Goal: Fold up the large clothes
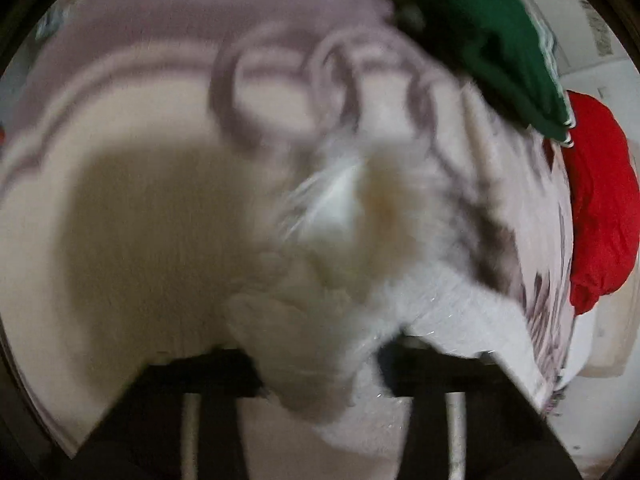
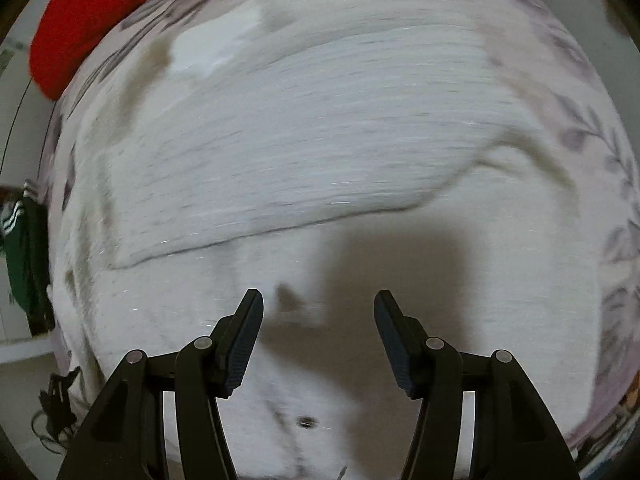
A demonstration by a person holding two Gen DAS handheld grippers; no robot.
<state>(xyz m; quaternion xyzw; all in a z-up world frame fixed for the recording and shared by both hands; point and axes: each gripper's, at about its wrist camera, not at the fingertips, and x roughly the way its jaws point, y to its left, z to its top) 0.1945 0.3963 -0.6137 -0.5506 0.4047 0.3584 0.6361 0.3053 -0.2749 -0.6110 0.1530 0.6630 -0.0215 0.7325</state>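
A large white fuzzy garment (image 2: 304,140) lies spread on a bed with a pale leaf-print sheet (image 2: 592,128), one part folded over the rest. My right gripper (image 2: 319,300) is open and empty just above the garment's near part. In the blurred left wrist view, a bunch of the white garment (image 1: 332,280) fills the space between the fingers of my left gripper (image 1: 320,356), which is shut on it; the fingertips are hidden by the cloth.
A red garment (image 1: 600,200) and a green garment (image 1: 492,40) lie at the bed's edge; they also show in the right wrist view, the red garment (image 2: 88,16) top left and the green garment (image 2: 20,256) far left. Black cables (image 2: 56,412) lie on the floor.
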